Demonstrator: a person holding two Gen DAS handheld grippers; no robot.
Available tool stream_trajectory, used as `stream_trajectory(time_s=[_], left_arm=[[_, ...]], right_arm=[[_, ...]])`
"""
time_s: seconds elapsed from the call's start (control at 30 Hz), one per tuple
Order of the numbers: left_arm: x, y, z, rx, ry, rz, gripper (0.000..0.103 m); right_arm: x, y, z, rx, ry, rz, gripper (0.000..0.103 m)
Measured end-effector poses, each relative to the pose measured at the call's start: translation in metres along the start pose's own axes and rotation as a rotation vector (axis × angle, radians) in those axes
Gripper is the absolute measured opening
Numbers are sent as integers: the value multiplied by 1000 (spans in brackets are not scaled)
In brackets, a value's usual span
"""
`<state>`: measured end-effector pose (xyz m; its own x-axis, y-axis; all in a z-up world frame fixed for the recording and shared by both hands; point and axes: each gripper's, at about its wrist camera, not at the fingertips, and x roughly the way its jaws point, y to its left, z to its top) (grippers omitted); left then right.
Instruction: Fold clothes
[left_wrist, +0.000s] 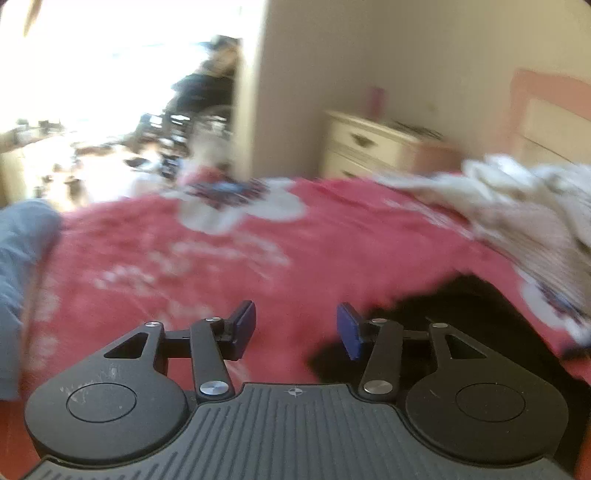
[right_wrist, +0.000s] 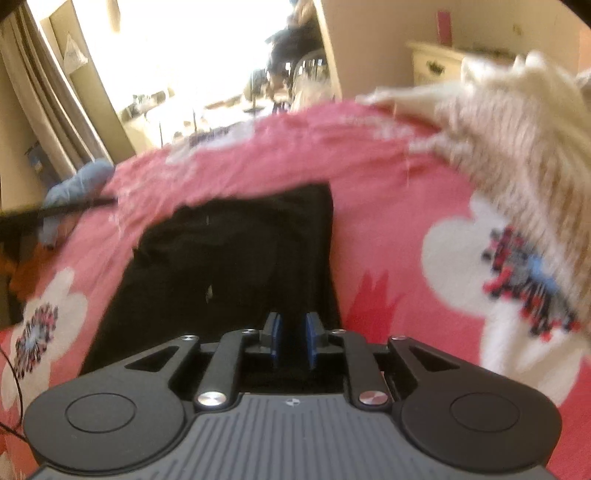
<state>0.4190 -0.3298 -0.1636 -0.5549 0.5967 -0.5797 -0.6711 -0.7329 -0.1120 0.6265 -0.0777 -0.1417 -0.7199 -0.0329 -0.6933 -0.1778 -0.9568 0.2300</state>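
Observation:
A black garment (right_wrist: 229, 258) lies flat and folded on the red flowered bedspread (right_wrist: 388, 206). My right gripper (right_wrist: 293, 339) hovers over its near edge, blue pads a narrow gap apart, only the dark cloth showing behind the gap. In the left wrist view my left gripper (left_wrist: 295, 328) stands open above the bedspread (left_wrist: 184, 258) with nothing between its fingers. The black garment (left_wrist: 461, 306) lies just to its right, under the right finger. The picture is blurred.
A cream knitted cloth pile (left_wrist: 517, 199) (right_wrist: 517, 129) lies at the right of the bed. A blue garment (left_wrist: 18, 258) (right_wrist: 77, 184) sits at the left edge. A cream nightstand (left_wrist: 369, 144) and a pink headboard (left_wrist: 546, 107) stand behind. Bright window at far left.

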Motion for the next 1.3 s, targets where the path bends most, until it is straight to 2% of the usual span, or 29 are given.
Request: stream_trajectory(time_s=[0.13,0.3,0.4,0.6,0.8,0.83,0.9,0.97,1.07,1.17,1.3], left_arm=[[-1,-24,-18,56,72,-106,52],[6,-50,-35,155,141,-160,52],[12,-59,-41,199,166,-156,52],[19,-63,-46,220,192,-144,52],[21,-62,-46,214,192,-145,53],[21,-62,-46,213,192,-145,53],[21,-63,-47,215,190,-144,53],[20,-63,-47,215,189,-145,53],[20,-62,-47,211,190,-147,53],[20,-61,-47,209,190,-149,53],[20,-61,-47,206,190,-149,53]], right_arm=[[-4,14,16,-19,-40,39,17],[12,33,23,-69,-23,87,18],[30,47,21,-124,19,98,18],[64,65,11,-231,101,69,18],[71,70,5,-310,115,48,17],[71,73,5,-333,112,43,15],[70,78,3,-383,105,34,1],[70,80,4,-392,102,34,0],[59,68,12,-292,69,58,0],[38,46,23,-150,4,41,0],[8,9,30,-55,-81,-135,0]])
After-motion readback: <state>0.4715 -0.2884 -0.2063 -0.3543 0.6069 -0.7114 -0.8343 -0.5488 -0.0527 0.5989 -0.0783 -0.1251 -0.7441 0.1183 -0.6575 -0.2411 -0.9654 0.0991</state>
